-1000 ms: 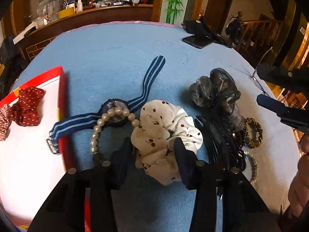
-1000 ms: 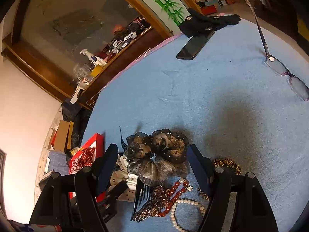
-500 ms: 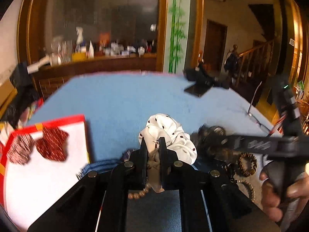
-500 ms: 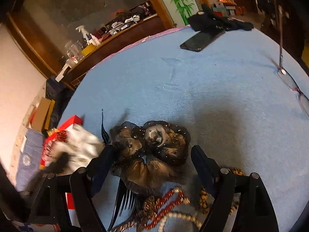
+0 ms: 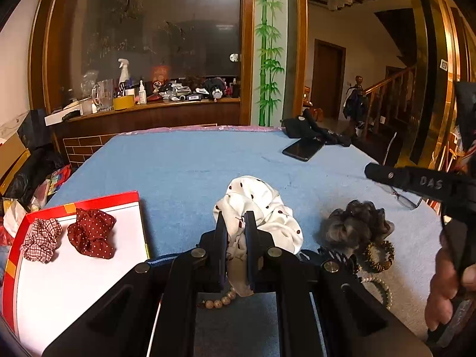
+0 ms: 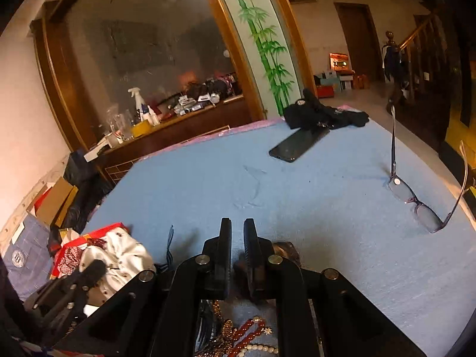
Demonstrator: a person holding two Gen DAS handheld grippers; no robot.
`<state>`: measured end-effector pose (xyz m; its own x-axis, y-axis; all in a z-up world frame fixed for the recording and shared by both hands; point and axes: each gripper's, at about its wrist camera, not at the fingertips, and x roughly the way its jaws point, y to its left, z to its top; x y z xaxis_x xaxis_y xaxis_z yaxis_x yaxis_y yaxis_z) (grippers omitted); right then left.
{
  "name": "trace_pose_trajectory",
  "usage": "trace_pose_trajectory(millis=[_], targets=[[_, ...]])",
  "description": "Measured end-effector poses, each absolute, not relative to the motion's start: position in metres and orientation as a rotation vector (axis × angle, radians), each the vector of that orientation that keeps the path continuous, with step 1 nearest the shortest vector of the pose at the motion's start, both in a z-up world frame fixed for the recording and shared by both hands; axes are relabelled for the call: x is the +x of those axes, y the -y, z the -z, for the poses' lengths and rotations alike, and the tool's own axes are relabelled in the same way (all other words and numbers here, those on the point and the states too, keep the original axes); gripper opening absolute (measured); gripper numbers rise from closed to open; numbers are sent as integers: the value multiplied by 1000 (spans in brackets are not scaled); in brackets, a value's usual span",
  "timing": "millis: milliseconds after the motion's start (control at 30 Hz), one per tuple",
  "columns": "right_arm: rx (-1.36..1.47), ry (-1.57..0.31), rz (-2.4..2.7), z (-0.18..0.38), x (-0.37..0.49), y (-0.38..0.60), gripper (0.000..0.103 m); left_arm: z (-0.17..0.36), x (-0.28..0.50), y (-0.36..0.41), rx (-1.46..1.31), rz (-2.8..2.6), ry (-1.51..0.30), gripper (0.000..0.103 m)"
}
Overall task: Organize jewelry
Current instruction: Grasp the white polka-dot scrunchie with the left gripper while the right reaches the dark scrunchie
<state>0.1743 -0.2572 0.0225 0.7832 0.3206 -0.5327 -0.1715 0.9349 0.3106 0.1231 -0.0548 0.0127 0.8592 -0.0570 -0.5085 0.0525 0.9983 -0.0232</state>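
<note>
My left gripper (image 5: pixel 236 223) is shut on the white dotted scrunchie (image 5: pixel 261 208) and holds it above the blue table; the scrunchie also shows in the right wrist view (image 6: pixel 119 250). A red-rimmed white tray (image 5: pixel 74 273) at left holds a red dotted scrunchie (image 5: pixel 90 233) and a checked scrunchie (image 5: pixel 41 238). A dark grey scrunchie (image 5: pixel 355 227) lies right, with beaded bracelets (image 5: pixel 379 254). My right gripper (image 6: pixel 237 238) is nearly shut, its fingers over the dark scrunchie (image 6: pixel 284 250); whether it grips it is hidden. Red and pearl beads (image 6: pixel 253 336) lie beneath it.
A black phone (image 6: pixel 299 144) and a black cloth (image 6: pixel 324 114) lie at the far side of the blue table (image 6: pixel 238 178). Glasses (image 6: pixel 416 202) stand at the right edge. A cluttered wooden counter (image 5: pixel 142 110) is behind the table.
My left gripper closed on the white scrunchie and lifted it off the table. My right gripper's jaws went from wide open around the dark scrunchie to nearly shut, and it tilted up.
</note>
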Motion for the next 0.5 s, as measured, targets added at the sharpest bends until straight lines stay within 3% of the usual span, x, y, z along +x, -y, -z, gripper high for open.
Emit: trace_pose_trajectory(millis=[500], targets=[[250,-622,-302,-26,171,250,9,-11,121,49,-18,43,-541,9]])
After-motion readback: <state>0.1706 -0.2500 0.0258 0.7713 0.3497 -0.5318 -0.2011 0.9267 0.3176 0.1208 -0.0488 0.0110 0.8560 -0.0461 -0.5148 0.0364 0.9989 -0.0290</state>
